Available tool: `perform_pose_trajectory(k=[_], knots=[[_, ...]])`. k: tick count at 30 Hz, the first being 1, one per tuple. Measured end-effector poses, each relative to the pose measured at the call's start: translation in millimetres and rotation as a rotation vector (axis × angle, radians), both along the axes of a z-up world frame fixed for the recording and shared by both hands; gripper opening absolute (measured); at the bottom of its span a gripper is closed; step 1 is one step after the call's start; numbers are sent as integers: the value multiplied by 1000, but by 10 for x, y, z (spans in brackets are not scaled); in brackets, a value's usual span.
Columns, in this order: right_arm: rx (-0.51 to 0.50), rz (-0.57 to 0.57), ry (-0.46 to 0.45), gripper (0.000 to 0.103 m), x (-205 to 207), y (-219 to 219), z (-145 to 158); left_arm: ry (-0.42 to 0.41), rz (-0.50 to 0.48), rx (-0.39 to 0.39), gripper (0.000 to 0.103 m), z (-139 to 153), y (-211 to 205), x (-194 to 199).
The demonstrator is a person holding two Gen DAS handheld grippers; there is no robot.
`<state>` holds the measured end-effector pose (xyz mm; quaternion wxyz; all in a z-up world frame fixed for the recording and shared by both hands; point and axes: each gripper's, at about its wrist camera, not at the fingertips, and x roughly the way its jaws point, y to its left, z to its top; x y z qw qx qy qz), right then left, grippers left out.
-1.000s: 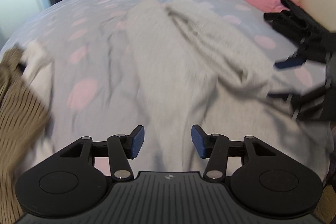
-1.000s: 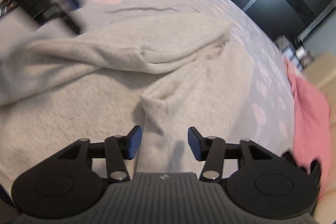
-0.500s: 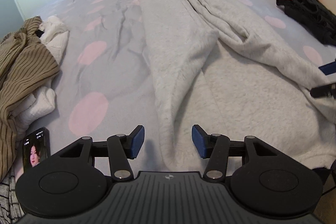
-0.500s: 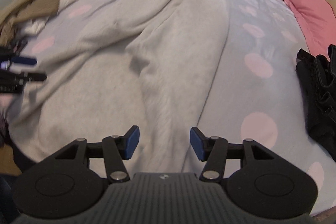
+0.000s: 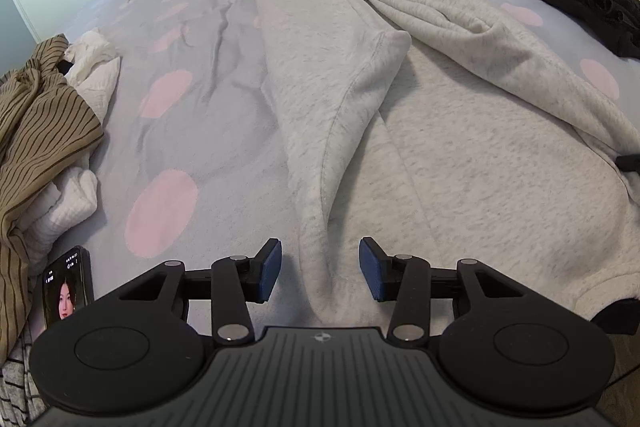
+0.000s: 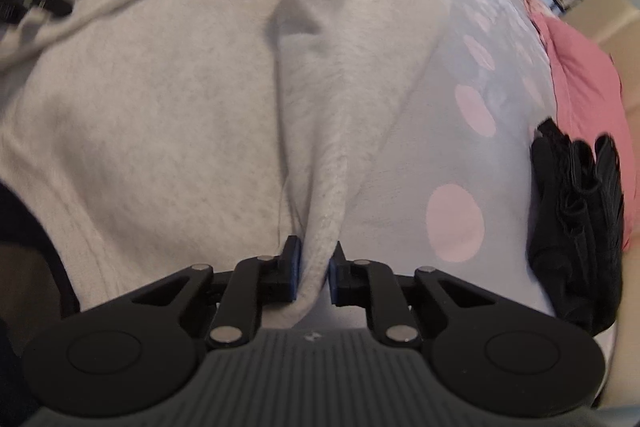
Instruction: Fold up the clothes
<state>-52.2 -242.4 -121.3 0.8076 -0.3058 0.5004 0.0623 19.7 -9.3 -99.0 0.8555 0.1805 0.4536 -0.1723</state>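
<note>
While the right gripper [image 6: 314, 273] clamps a ridge of the pale grey fleece sweatshirt [image 5: 460, 147] near the bed's [image 5: 192, 131] edge, the left gripper [image 5: 319, 273], its jaws apart astride a matching ridge, should close fully before both lift evenly.

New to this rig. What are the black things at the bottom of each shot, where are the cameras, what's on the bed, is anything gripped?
No robot: a person holds a two-finger tool in each hand, with a fisheye camera on each looking along its fingers. The left tool is open, straddling a fold of the grey sweatshirt. The right tool has pinched another fold of it. All this lies on a dotted bedsheet, along with a striped brown garment, a phone, black clothes and a pink pillow.
</note>
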Motion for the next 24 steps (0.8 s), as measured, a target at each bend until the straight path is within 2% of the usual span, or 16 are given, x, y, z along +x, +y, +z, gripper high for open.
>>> perform_pose_trajectory(k=[3,8,10,11,13,14,15,17,20,22,24], knots=[[-49,45,15,15,-46,38,-36,-3,-11,12,41,8,15,-24],[21,1,42,20,-21,-64,106,4,7,-9,45,30,95,-67],[53,-31,-8,31,-12,-109,228,12,31,-37,46,32,144,-57],[52,-33,-53,42,-16,-107,299,16,43,-52,46,31,166,-50],[52,-26,-140,44,-12,-82,431,12,53,-62,44,27,168,-40],[58,-20,-172,47,0,-66,484,0,45,-54,37,29,153,-48],[70,-12,-189,51,21,-46,518,-26,24,-36,31,34,124,-71],[81,9,-187,52,70,6,525,-82,-37,11,14,47,47,-134],[75,53,-172,52,134,109,497,-154,-152,101,7,27,-101,-260],[79,92,-181,52,158,203,495,-210,-260,194,6,-30,-218,-382],[84,134,-199,52,184,293,504,-246,-329,250,6,-76,-291,-461]])
